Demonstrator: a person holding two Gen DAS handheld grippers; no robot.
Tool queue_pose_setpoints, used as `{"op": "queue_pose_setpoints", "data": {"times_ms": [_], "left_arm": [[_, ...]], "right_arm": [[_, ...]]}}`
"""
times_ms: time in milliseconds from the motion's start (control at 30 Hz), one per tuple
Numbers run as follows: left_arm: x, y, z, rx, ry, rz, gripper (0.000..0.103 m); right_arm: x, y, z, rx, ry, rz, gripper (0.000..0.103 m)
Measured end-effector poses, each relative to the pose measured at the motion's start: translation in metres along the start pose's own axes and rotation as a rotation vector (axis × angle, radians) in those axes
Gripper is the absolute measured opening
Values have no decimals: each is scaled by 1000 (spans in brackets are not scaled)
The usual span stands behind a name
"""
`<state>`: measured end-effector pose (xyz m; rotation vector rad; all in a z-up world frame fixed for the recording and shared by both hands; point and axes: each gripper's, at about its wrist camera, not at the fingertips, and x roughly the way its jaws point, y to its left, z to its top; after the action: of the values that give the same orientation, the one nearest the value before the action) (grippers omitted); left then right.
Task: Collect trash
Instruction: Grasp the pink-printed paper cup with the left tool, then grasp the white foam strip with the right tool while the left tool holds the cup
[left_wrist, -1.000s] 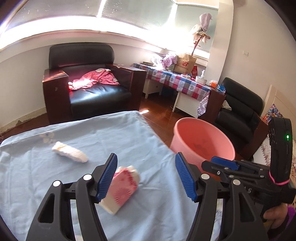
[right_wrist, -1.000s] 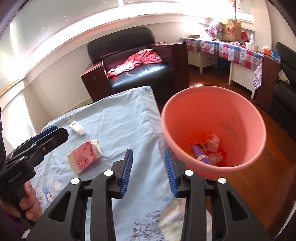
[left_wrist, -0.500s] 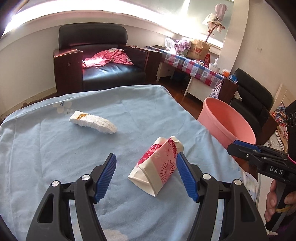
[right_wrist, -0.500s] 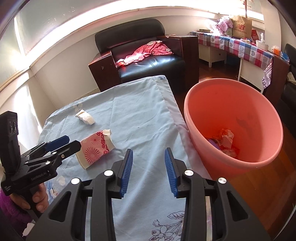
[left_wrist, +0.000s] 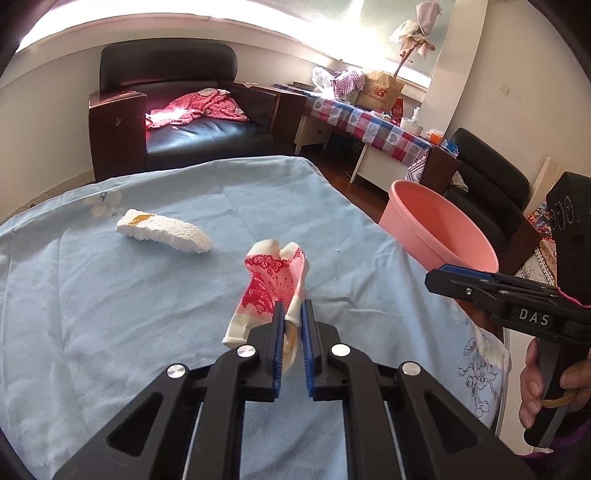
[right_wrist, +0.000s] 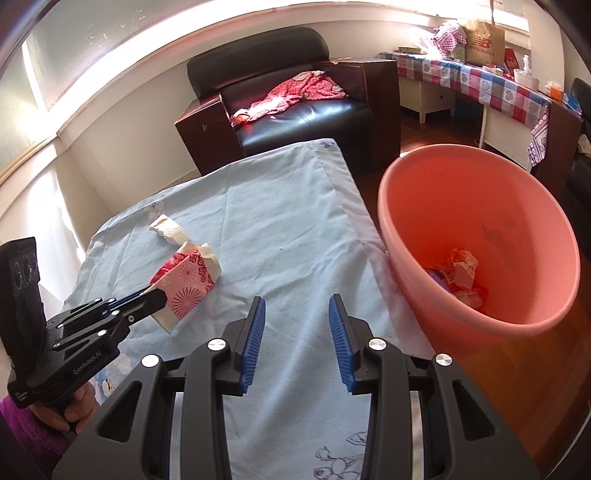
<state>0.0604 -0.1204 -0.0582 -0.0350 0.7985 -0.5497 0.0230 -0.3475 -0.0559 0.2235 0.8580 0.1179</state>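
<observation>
A pink and white flowered tissue pack (left_wrist: 271, 284) lies on the light blue tablecloth (left_wrist: 110, 314). My left gripper (left_wrist: 293, 306) is closing its jaws on the pack's near end, and the pads press it flat so it crumples upward. The right wrist view shows the same grip, left gripper (right_wrist: 155, 295) on the pack (right_wrist: 188, 280). A white foam scrap (left_wrist: 162, 230) lies farther back on the left. My right gripper (right_wrist: 297, 306) hovers open over the cloth with nothing in it, beside the pink bucket (right_wrist: 384, 221), which holds several wrappers (right_wrist: 458, 273).
The bucket stands on the wooden floor just off the table's right edge. Behind the table is a black armchair (left_wrist: 184, 122) with a pink garment on it. A checked-cloth side table (left_wrist: 369, 122) and another black chair (left_wrist: 487, 184) stand at the right.
My left gripper came down over the tissue pack with wide jaws, then shut on it and squeezed it upright. The right gripper drifted a little, still open.
</observation>
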Motion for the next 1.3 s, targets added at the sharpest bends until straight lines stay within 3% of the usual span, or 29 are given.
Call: {"op": "queue_pose_setpoints", "data": {"times_ms": [367,600,900,1300], "left_arm": [[-73,43,-6,-132,-135,77,8],[-105,85,-23,-241,-161,145,8],[-102,118,-30,-338,-144,176,8],[-86,126,-31,-356,-108,170,8]], "right_arm": [[32,69,37,-167,30,178,36],[75,118,56,-315,81,234,36],[125,145,76,-388,146,260,36],[159,153,79,-400,181,266,36]]}}
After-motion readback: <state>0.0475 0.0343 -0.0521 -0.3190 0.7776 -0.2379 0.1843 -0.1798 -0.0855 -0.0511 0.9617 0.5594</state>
